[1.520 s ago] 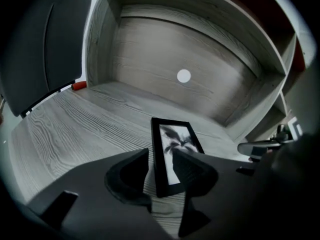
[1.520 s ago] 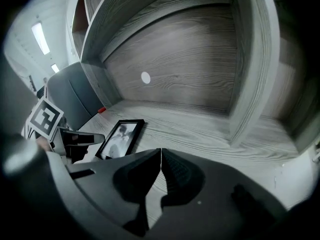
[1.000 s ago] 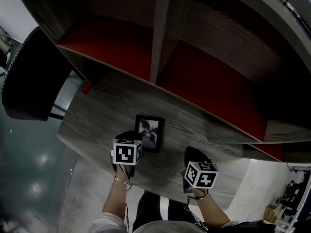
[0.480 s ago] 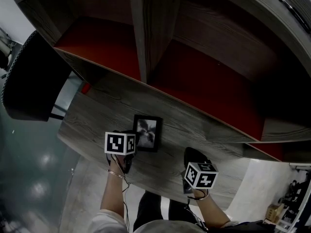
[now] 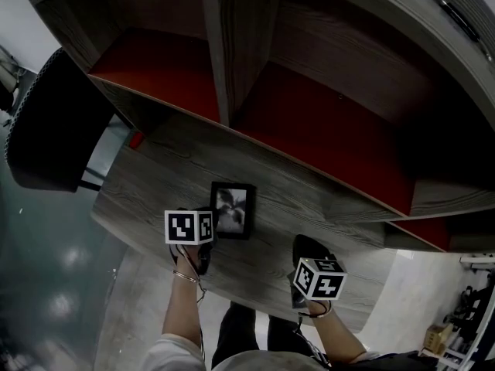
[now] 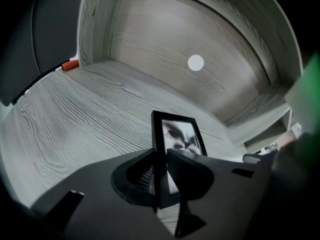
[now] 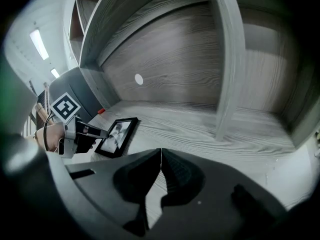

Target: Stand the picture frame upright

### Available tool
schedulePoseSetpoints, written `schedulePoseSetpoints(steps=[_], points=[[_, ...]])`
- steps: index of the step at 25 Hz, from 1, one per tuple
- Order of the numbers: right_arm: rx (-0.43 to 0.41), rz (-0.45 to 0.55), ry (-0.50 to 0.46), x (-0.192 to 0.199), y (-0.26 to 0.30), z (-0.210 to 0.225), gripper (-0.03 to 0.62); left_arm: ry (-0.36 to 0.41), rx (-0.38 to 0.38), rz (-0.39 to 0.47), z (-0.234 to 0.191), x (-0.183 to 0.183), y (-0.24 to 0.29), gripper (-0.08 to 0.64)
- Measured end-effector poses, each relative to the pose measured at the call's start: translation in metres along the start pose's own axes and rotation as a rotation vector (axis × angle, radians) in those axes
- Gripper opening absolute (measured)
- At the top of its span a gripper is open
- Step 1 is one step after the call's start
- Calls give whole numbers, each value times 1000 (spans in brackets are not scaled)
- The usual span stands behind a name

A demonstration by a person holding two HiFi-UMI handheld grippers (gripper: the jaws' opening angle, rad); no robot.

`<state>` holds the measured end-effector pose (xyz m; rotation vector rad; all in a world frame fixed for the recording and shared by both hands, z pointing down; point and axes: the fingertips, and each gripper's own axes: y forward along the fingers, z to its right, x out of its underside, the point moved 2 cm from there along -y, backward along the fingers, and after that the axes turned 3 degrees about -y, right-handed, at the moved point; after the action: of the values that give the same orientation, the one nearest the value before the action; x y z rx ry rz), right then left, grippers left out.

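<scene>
Half-closed left gripper, jaws just closing, pinching edge of picture frame

- Picture frame: one, black-edged, holding one print.
- Grippers: two, the left gripper and the right gripper.
- Fingers: two per gripper, four in all.
- Marker cubes: two, the left cube and the right cube.
- Counter: one, grey wood grain.
- Shelf compartments with red floors: two in full view, the left compartment and the right compartment.
- Upright divider: one, between the two compartments.
- White round dot on the back panel: one.
- Small red object at the counter's end: one.
- Black chair: one.
- Forearms: two, the left forearm and the right forearm.
- Bracelet: one.
</scene>
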<state>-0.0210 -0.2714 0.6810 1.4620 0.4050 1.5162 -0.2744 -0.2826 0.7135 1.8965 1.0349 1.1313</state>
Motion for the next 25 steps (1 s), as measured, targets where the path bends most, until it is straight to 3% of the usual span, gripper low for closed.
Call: schedulePoseSetpoints(steps=[7,25], points=[[0,4,-9,3,-5,-1,32,-55,26,64,7,22,-7,77],[-7,41,-31,12,-36,-6,32,-63,62,130,30,59,-45,75]])
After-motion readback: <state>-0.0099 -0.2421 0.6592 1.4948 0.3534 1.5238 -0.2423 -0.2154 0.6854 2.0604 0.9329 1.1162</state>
